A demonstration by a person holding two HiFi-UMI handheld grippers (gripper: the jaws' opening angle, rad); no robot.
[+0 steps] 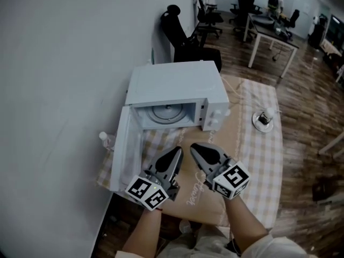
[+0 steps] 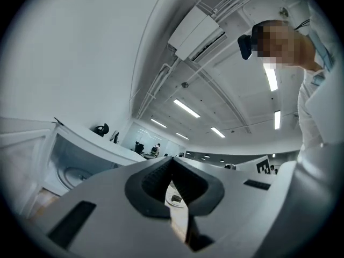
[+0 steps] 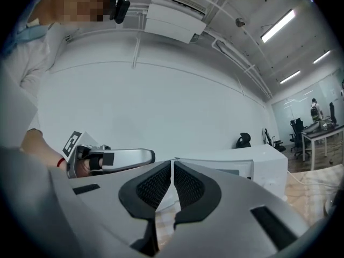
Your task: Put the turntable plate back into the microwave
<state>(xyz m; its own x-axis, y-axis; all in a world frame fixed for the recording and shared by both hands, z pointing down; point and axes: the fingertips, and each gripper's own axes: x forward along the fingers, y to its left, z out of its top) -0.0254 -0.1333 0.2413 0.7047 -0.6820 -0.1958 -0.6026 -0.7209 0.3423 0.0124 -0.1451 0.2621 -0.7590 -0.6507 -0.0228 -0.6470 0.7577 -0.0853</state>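
The round glass turntable plate (image 1: pixel 165 112) already lies inside the white box microwave (image 1: pixel 177 85); its door (image 1: pixel 122 149) hangs open at left. Nearer, my left gripper (image 1: pixel 177 151) and right gripper (image 1: pixel 195 147) are pressed together, empty.

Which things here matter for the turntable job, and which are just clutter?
Job: microwave, its open door, turntable plate inside it, left tool, right tool (both shut, empty).
Lying about: small dish on the right, bottle by the door, office chairs, desk.
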